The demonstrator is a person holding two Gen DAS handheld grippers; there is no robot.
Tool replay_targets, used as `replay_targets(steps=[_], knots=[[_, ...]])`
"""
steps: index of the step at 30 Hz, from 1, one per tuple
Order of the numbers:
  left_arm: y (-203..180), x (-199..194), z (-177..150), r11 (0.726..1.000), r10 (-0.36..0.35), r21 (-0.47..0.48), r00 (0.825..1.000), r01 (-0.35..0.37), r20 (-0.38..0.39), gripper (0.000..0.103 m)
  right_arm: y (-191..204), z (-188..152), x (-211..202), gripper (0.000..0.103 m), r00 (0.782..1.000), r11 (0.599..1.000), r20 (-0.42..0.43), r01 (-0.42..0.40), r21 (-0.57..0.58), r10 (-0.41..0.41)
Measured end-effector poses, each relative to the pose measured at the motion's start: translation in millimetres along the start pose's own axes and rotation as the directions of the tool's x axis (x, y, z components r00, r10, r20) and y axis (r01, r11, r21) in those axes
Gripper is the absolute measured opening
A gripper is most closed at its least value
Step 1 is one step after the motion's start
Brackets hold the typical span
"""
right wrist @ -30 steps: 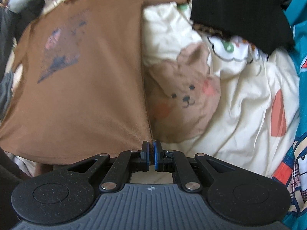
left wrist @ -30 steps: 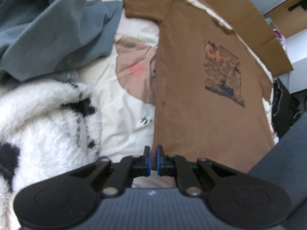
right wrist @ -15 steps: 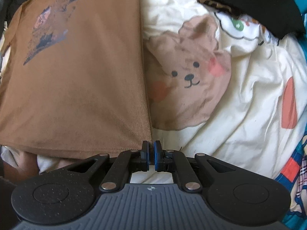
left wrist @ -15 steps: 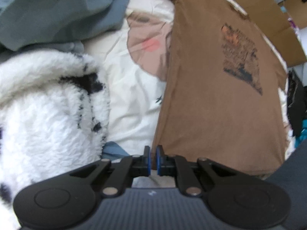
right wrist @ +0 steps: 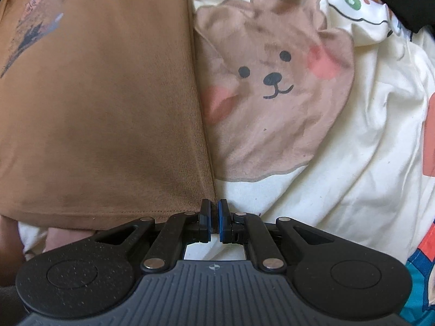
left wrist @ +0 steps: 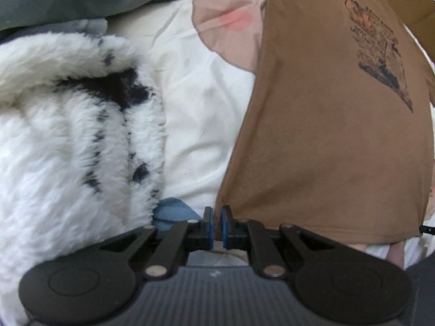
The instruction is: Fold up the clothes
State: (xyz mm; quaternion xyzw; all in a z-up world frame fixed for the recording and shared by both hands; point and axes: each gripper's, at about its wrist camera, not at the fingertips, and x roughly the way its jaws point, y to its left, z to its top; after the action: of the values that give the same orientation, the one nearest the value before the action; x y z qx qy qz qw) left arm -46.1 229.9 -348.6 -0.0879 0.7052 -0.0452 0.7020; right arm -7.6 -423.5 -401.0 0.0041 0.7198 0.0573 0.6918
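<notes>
Both your hands came down, so the brown shirt (left wrist: 326, 135) looks bigger now. Left view: your left gripper (left wrist: 216, 224) is clenched at the shirt's bottom corner, beside the fluffy blanket (left wrist: 68, 149). Right view: your right gripper (right wrist: 214, 221) pinches the other corner (to lift both evenly), shirt flat on the bear sheet (right wrist: 272, 95).

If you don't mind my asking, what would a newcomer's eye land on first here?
Probably the brown T-shirt spread flat on the bedsheet, its dark print faded. Next, the cartoon bear face printed on the sheet beside it, then the fluffy black-spotted white blanket heaped opposite.
</notes>
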Motion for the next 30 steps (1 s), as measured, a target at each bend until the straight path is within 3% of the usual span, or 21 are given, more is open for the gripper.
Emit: replay_targets(steps=[6,10,12,14,17,20,25,29,30], knots=[[-4,11,6,0.998,0.053,-0.041,0.998,-0.054,-0.040,0.011,5,-7,4,0.008,0.999,0.999,0.019,0.042,0.021,-0.042],[-8,-3,9,0.997,0.060,-0.035,0.997,-0.062,-0.046,0.015,0,-18,-9,0.012,0.998,0.997,0.040,0.046,0.057,-0.049],[-7,-12,10,0.998,0.045,-0.044,0.998,-0.047,-0.042,0.025,-6,-24,-20,0.014,0.997,0.996,0.061,0.037,0.082,-0.042],[-7,-24,11,0.999,0.033,-0.041,0.999,-0.034,-0.031,0.035,-12,-31,-30,0.027,0.996,0.994,0.083,0.026,0.106,-0.035],[-10,-45,14,0.998,0.049,-0.031,0.999,-0.049,-0.008,0.043,-21,-38,-49,0.035,0.992,0.989,0.127,-0.002,0.150,-0.018],[-10,-65,20,0.998,0.045,-0.047,0.999,-0.044,0.020,0.058,-24,-41,-66,0.036,0.987,0.985,0.156,-0.048,0.169,0.021],[-26,-86,36,0.998,0.046,-0.049,0.997,-0.043,0.055,0.068,-25,-48,-89,0.038,0.976,0.977,0.215,-0.076,0.200,0.032],[-37,-98,45,0.998,0.052,-0.028,0.995,-0.050,0.082,0.074,-30,-49,-106,0.064,0.963,0.976,0.268,-0.075,0.206,0.018],[-37,-103,46,0.998,0.052,-0.034,0.994,-0.049,0.095,0.076,-31,-49,-109,0.067,0.960,0.975,0.280,-0.077,0.208,0.016]])
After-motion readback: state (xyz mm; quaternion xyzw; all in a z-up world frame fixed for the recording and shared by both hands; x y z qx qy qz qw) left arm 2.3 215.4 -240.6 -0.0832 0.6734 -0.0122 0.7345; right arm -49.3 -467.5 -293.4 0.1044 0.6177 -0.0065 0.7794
